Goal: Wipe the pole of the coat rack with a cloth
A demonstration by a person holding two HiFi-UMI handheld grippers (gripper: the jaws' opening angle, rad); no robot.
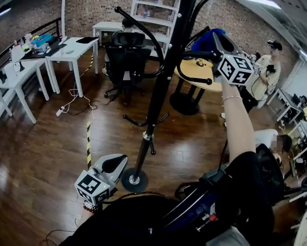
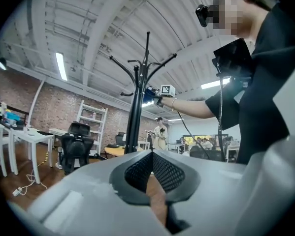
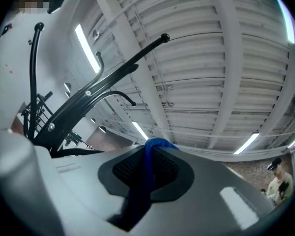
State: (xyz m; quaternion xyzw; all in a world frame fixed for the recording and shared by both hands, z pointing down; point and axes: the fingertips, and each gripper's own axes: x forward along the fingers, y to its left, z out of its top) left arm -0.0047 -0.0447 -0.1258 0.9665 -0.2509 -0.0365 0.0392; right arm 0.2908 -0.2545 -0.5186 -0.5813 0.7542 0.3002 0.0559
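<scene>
Left gripper (image 2: 151,154): jaws together, nothing between.
Coat rack (image 2: 136,107): black, upright, straight ahead.
Office chair (image 2: 76,144): black, left of rack.

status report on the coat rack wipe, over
Right gripper shut on blue cloth, raised beside upper pole. Left gripper shut, empty, low near the base. Hook arms close by.

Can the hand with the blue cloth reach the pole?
Probably yes: the right gripper, shut on the cloth, is up beside the pole, with only the rack's curved hooks near it and nothing else between.
</scene>
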